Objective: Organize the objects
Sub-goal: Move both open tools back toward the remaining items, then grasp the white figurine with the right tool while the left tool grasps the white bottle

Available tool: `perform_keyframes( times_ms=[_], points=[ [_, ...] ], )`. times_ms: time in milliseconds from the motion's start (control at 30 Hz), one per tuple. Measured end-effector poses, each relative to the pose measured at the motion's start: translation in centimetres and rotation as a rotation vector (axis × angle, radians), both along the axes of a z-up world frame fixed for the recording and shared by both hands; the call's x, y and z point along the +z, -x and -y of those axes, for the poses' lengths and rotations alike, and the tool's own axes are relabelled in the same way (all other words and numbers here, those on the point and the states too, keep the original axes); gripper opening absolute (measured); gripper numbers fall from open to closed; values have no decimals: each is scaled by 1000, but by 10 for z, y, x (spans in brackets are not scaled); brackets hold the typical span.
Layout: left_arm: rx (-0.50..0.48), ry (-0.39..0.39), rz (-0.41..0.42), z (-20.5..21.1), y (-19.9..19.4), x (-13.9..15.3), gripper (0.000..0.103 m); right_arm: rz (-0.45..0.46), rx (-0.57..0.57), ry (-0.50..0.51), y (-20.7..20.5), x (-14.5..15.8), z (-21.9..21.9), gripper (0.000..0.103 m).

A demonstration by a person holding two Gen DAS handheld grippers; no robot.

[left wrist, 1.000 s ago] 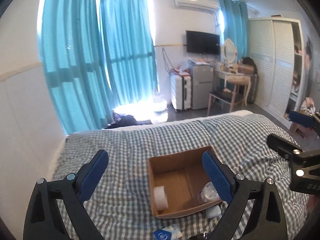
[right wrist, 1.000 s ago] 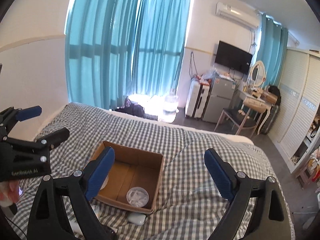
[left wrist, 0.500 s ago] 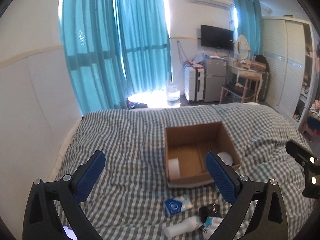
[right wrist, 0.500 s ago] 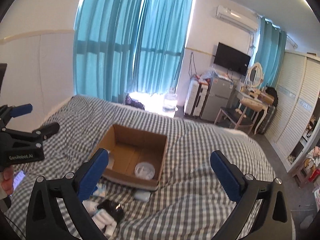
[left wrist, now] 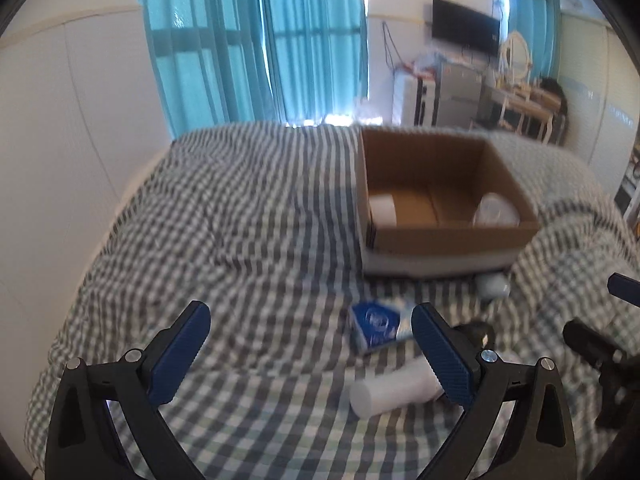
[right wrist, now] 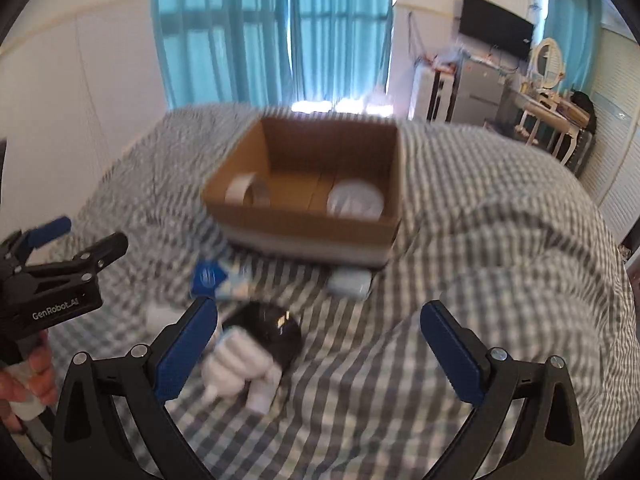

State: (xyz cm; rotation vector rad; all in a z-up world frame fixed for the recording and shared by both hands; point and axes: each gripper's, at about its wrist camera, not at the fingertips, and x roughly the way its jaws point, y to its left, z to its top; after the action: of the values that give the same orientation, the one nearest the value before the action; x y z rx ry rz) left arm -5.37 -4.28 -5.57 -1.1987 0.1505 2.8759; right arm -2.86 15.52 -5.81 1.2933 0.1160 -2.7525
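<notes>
Looking across the checked bedspread (left wrist: 248,216), I am taking the cardboard box (left wrist: 444,240) as my landmark; it is sitting open-topped on the bed, and I am already seeing a white roll (left wrist: 382,210) at its left inner wall and a clear round lid or dish (left wrist: 496,210) in its right near corner.

In front of the box, loose items are lying in a cluster: a white cylinder (left wrist: 394,390) farthest from it, a white ribbed bottle (right wrist: 240,364) resting against a black rounded object (right wrist: 266,330), a blue-and-white packet (left wrist: 374,326) nearer the box, and a small pale item (right wrist: 350,282) touching the box's front wall. Motion blur is hiding finer detail.

Risks, as I am judging them: the soft bedding is giving poor support, so a cylinder may roll away under a pad; the bottle and black object are touching, so a grasp on one may drag the other; both grippers are converging on one cluster and may collide.

The left gripper (left wrist: 310,354) is hovering in front of the box with jaws spread wide, holding and touching nothing. The right gripper (right wrist: 318,354) is likewise gaping wide and empty above the bottle.
</notes>
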Motion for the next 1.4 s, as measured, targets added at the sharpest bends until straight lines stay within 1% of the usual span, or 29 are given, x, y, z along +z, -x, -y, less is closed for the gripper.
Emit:
perform_keyframes(
  times_ms=[100,167,267,400,500,600,633,667,700,733,800,900,1000,1067,1200,1267,1400],
  points=[
    [-8,28,23,-2,1,-15,103,70,51,-18,-2,-29,16,102],
    [-9,27,30,-1,0,-20,103,104,80,-23,-2,-43,24,102],
    [10,26,30,2,0,-24,103,122,112,-38,-2,-54,32,102],
    [5,17,44,5,4,-32,103,141,136,-36,1,-61,37,101],
    [-3,9,63,5,7,-38,103,156,148,-28,5,-68,38,97],
    [-8,2,74,6,10,-42,103,171,173,-13,7,-72,41,87],
    [-9,-1,80,6,11,-43,103,175,183,-10,8,-72,43,80],
    [-9,-2,87,6,12,-45,103,176,194,-7,8,-72,45,70],
    [-10,-2,92,5,13,-46,103,175,206,-9,7,-71,47,65],
    [-10,0,98,5,13,-46,103,169,208,-23,6,-70,49,63],
    [-14,2,105,4,14,-47,103,161,208,-39,4,-66,47,63],
    [-25,-3,115,3,13,-49,103,129,171,1,5,-52,31,63],
    [-53,-9,139,-4,13,-52,103,84,121,-26,7,-40,13,63],
    [-94,-12,157,-14,12,-56,103,70,93,-27,8,-37,1,63],
    [-160,-5,198,-31,16,-65,103,67,63,-14,11,-34,-15,63],
    [-192,-2,237,-38,20,-74,103,73,62,-7,14,-35,-20,63],
    [-259,-31,303,-46,21,-86,103,83,71,12,17,-40,-21,63]
  ],
)
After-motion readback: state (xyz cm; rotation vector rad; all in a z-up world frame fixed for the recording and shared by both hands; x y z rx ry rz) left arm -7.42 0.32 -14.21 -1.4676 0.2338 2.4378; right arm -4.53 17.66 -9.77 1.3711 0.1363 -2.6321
